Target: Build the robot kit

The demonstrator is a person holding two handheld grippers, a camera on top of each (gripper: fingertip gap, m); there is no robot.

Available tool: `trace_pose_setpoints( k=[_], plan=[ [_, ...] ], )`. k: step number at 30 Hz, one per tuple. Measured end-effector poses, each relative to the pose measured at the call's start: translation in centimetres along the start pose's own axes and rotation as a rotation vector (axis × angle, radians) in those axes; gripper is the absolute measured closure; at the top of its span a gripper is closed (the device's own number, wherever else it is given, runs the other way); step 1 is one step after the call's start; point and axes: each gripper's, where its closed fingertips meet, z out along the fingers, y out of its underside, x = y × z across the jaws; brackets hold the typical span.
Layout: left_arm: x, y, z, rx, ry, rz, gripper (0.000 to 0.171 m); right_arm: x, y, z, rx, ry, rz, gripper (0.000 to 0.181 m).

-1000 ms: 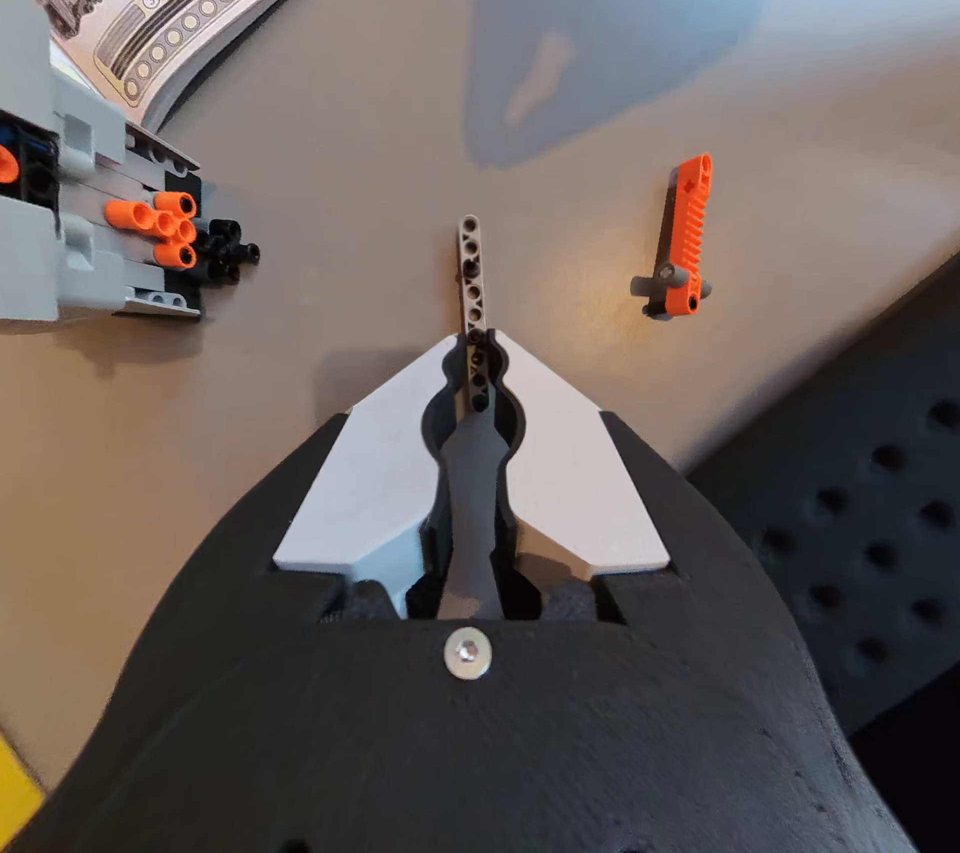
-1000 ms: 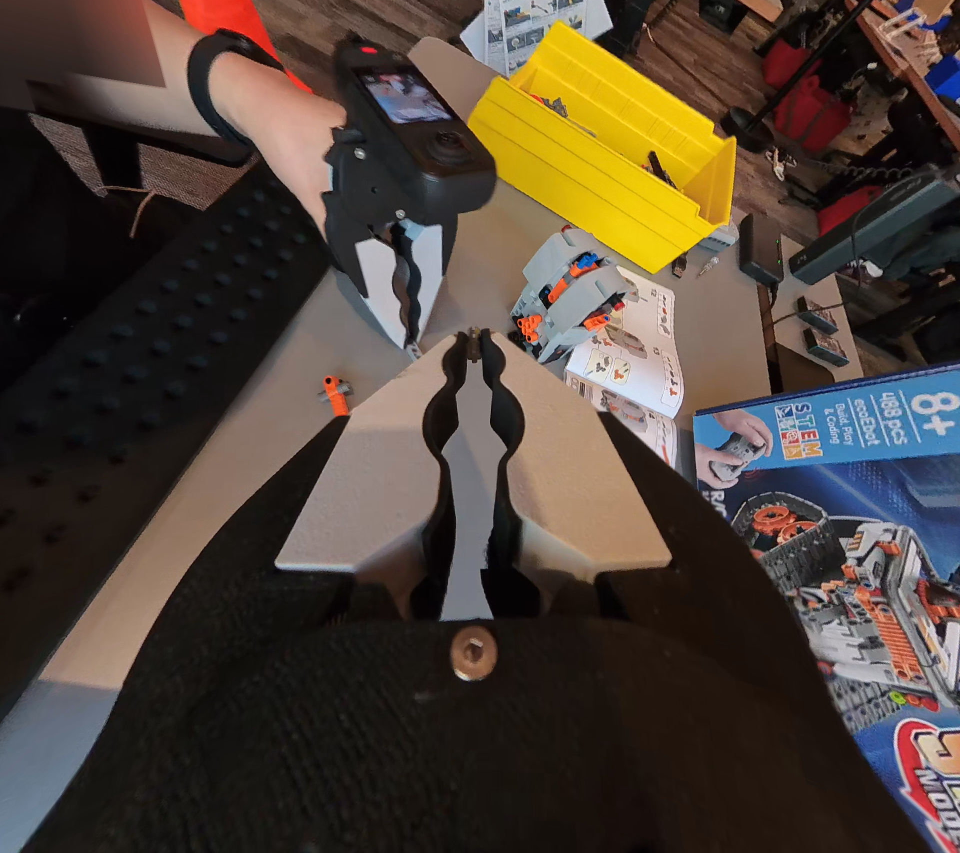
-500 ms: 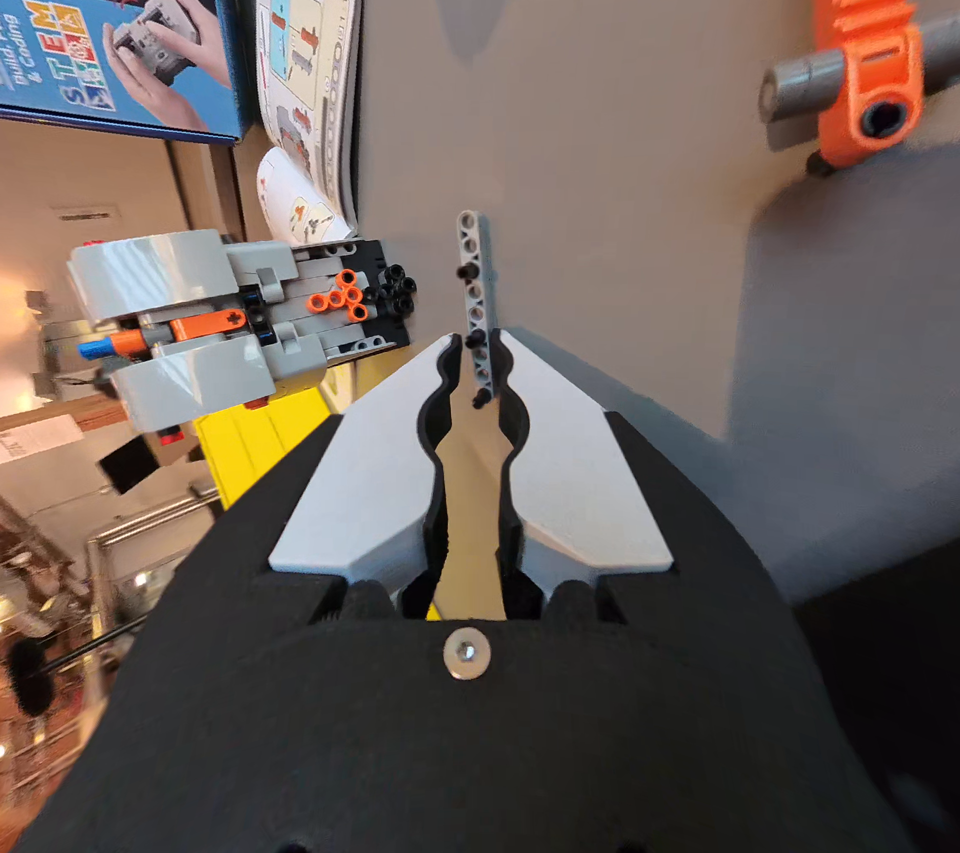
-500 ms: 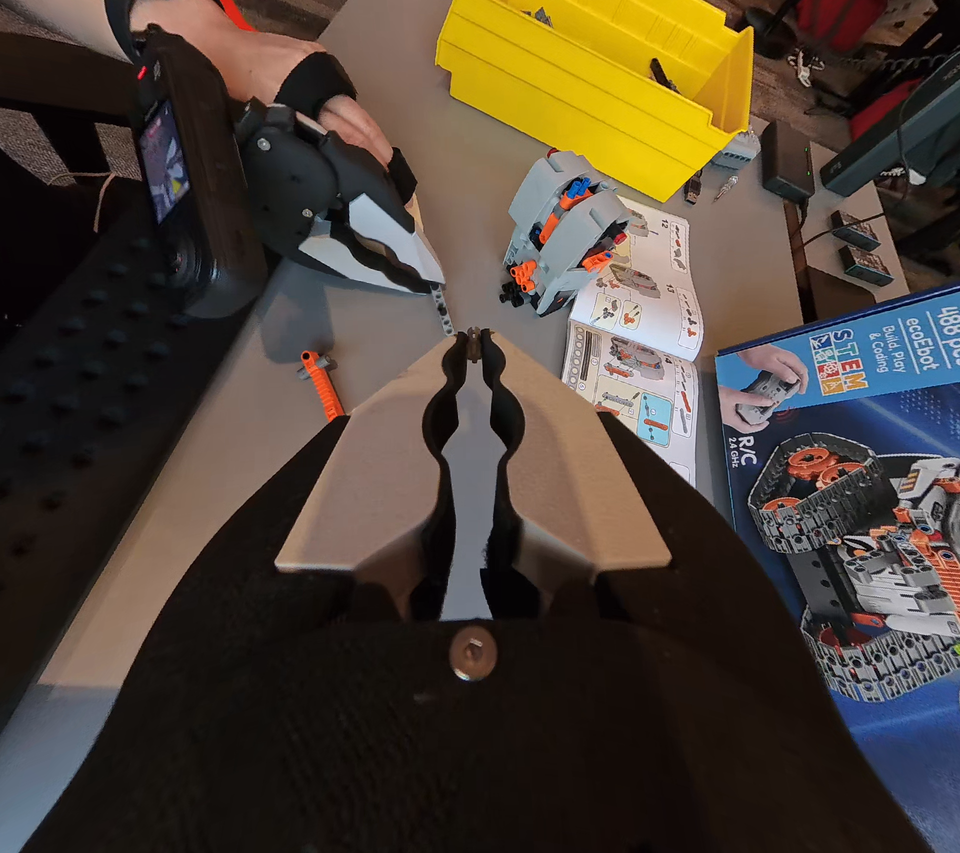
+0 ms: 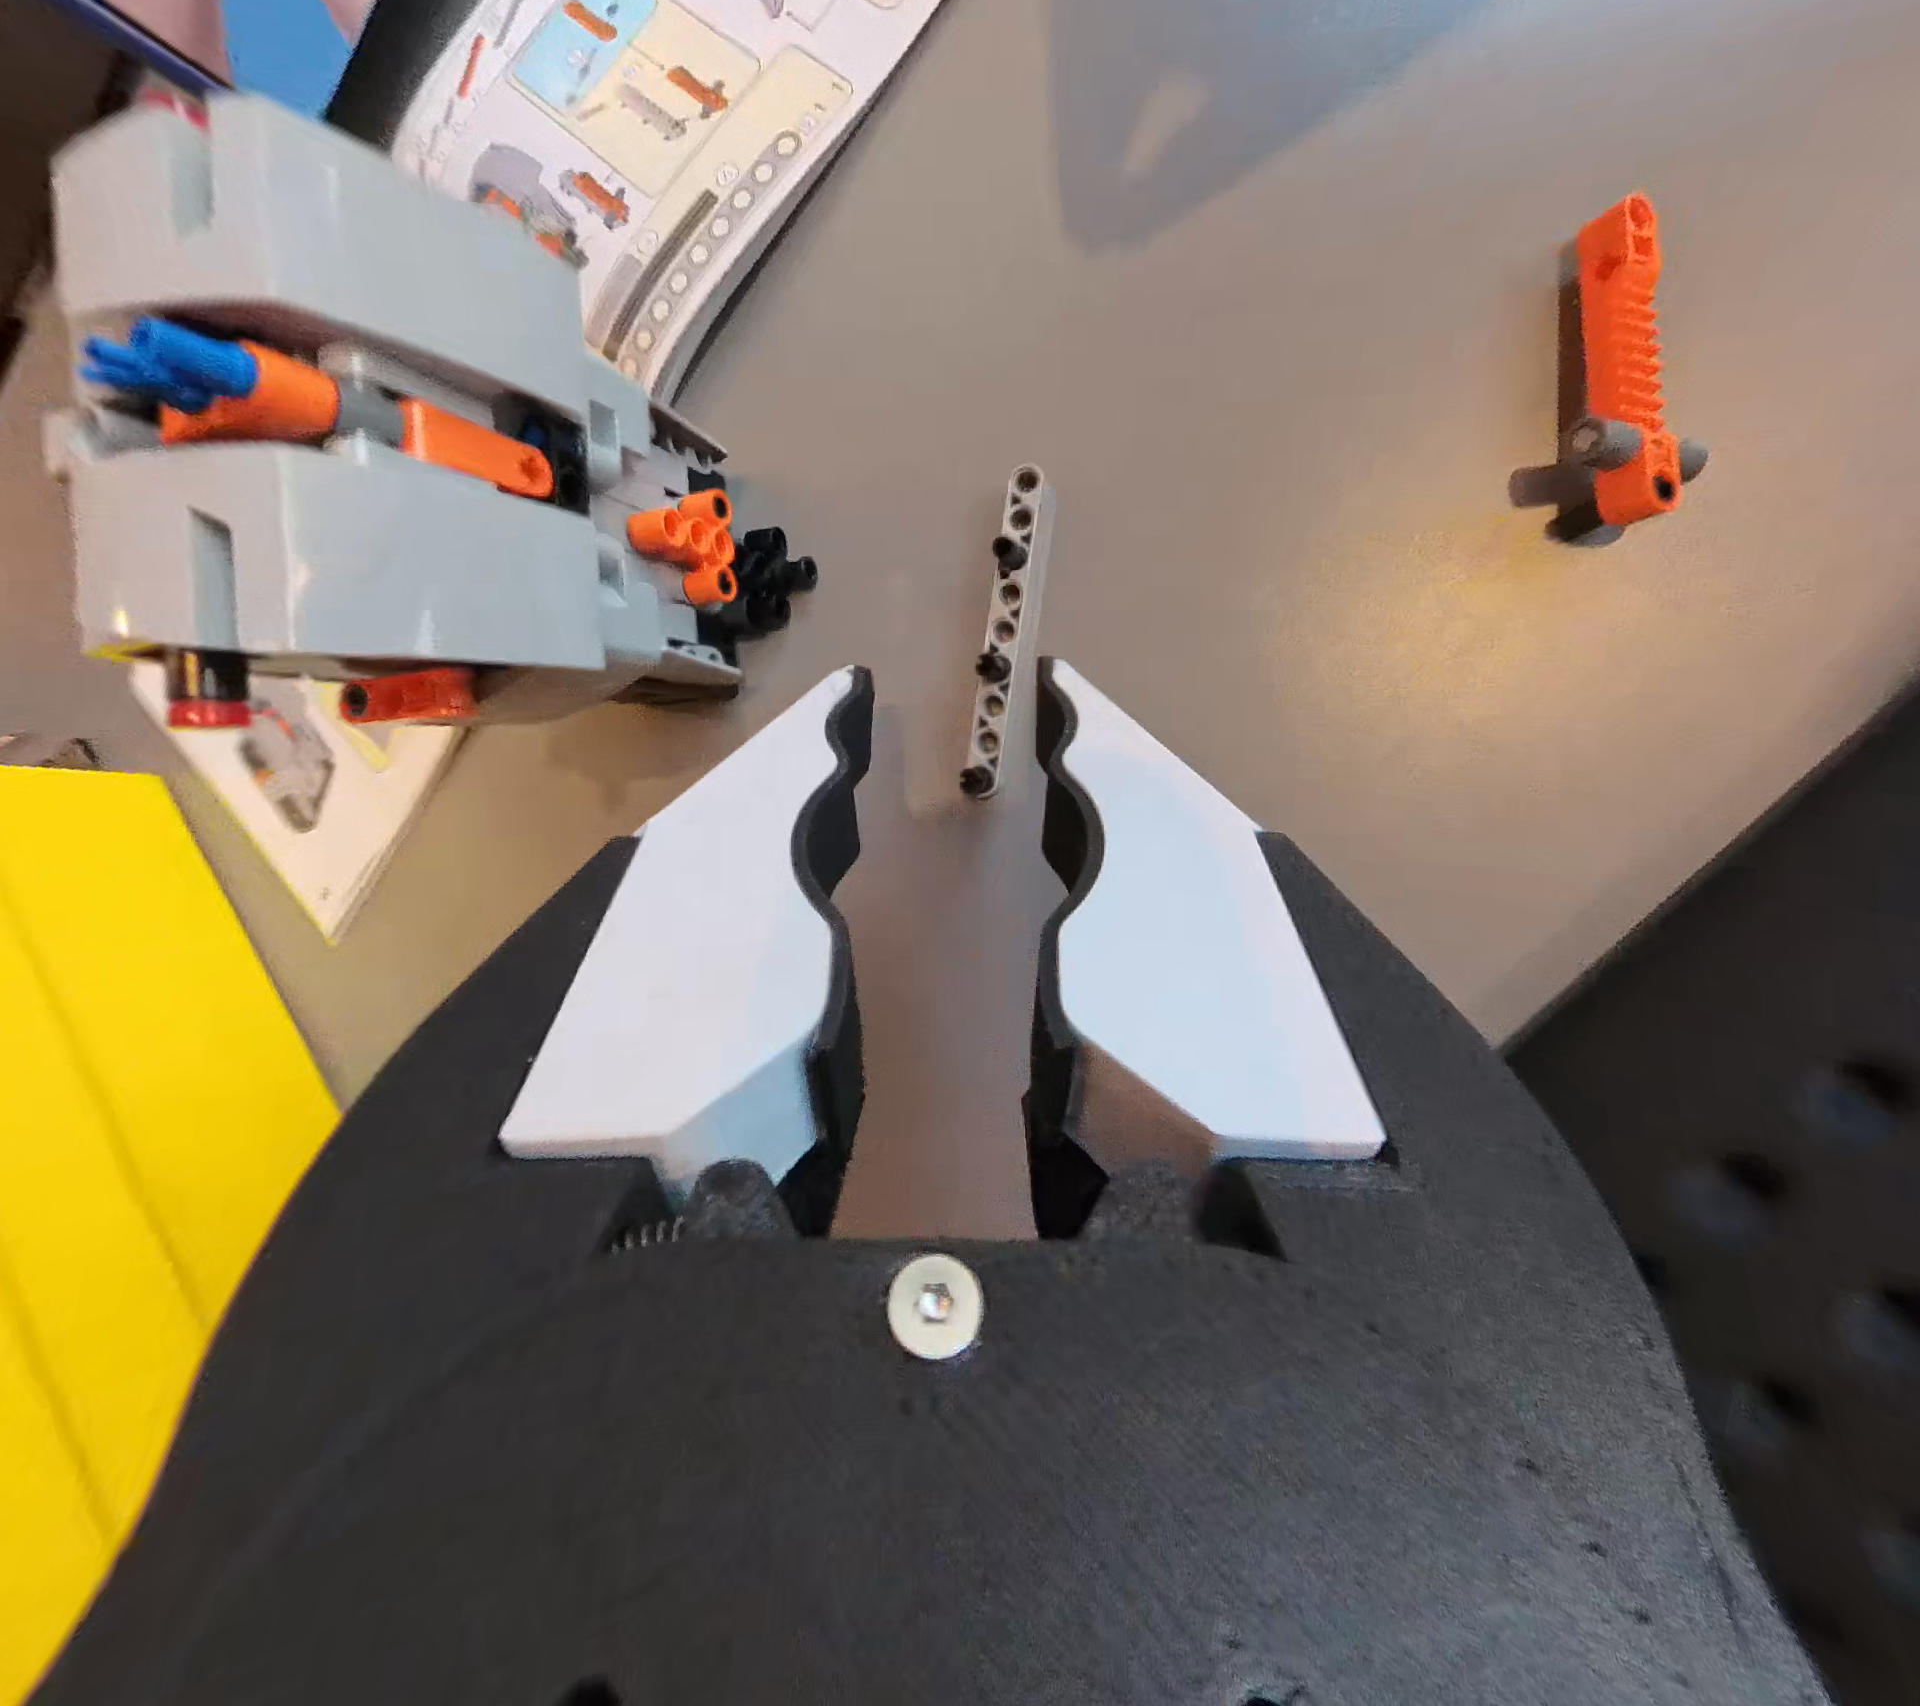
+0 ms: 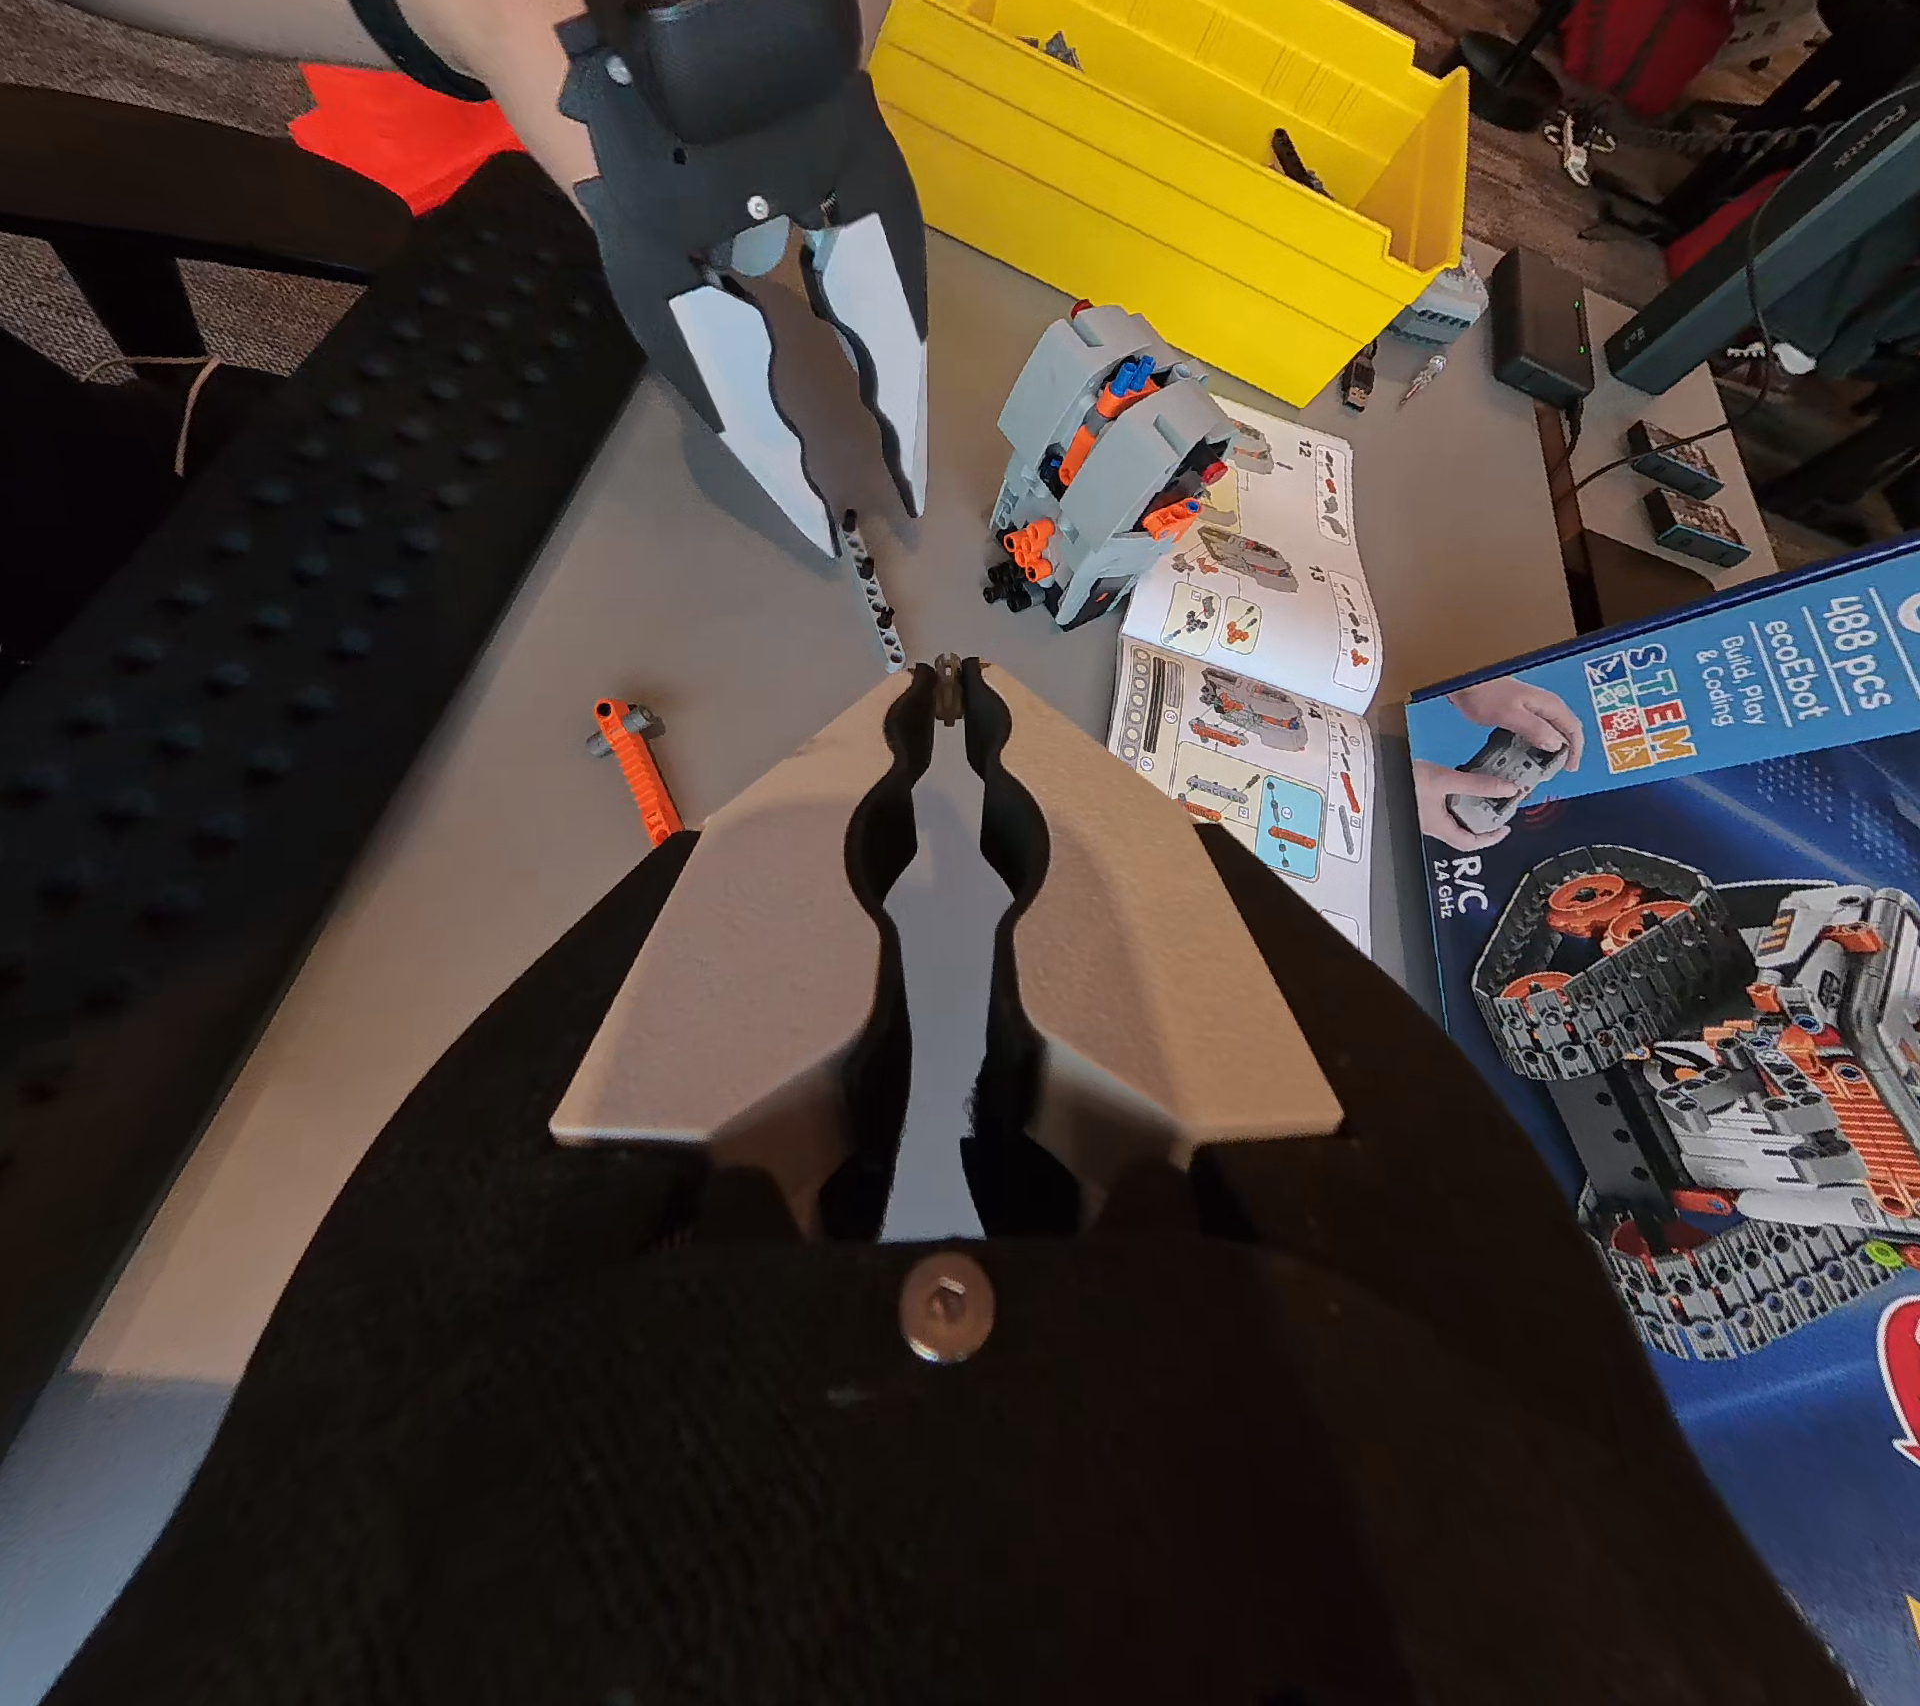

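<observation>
My left gripper [image 5: 951, 685] is open just above the grey table [image 5: 1299, 721]. A light grey beam with holes and black pins [image 5: 1003, 628] lies on the table, its near end between the two fingertips, free of both. In the right wrist view the left gripper [image 6: 873, 526] hangs over the beam [image 6: 871, 596]. My right gripper [image 6: 948, 682] is shut on a small grey pin [image 6: 948, 692], held above the table just short of the beam's near end.
A grey, orange and blue brick model [image 5: 332, 451] [image 6: 1101, 482] stands left of the beam beside an open instruction booklet [image 6: 1247, 669]. An orange toothed piece [image 5: 1616, 378] [image 6: 634, 763] lies apart. A yellow bin [image 6: 1143, 202], a blue box [image 6: 1662, 929] and a black perforated mat [image 6: 260, 617] border the area. My hands' fingertips stand some 20 cm from each other.
My left gripper has opened and let go of the grey beam, which now lies on the table. The left gripper has swung back to point down. My right gripper stays shut on the pin.
</observation>
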Motion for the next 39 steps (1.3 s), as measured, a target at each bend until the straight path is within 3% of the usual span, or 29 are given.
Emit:
trace_pose_setpoints(
  k=[4, 9, 14, 18, 21, 30, 35, 39],
  plan=[
    [-0.4, 1.7, -0.2, -0.026, -0.017, 0.04, 0.142, -0.1, -0.1, 0.0, -0.002, -0.001, -0.004, 0.177],
    [-0.1, 1.6, -0.9, 0.071, -0.027, 0.037, 0.157, -0.1, 0.0, 0.3, -0.006, -0.007, -0.001, 0.177],
    [0.3, 2.2, -0.1, 0.057, 0.001, 0.022, 0.153, -0.4, 0.1, 0.7, -0.023, -0.02, -0.007, 0.177],
    [0.2, 2.2, 0.1, 0.074, -0.02, 0.039, 0.16, -0.6, 0.1, 0.9, -0.025, -0.029, -0.004, 0.177],
    [0.4, 2.0, -0.1, 0.092, -0.048, 0.104, 0.168, -0.6, 0.2, 1.1, -0.029, -0.033, -0.004, 0.177],
    [1.6, 2.2, -0.4, 0.037, -0.183, 0.503, 0.169, -0.7, 0.2, 1.1, -0.032, -0.038, -0.004, 0.177],
    [2.8, 2.3, -0.7, 0.016, -0.163, 0.538, 0.168, -0.7, 0.1, 1.1, -0.033, -0.038, -0.008, 0.177],
    [3.8, 2.0, -0.9, 0.036, -0.1, 0.478, 0.164, -0.8, 0.1, 1.1, -0.033, -0.04, -0.01, 0.177]
  ],
)
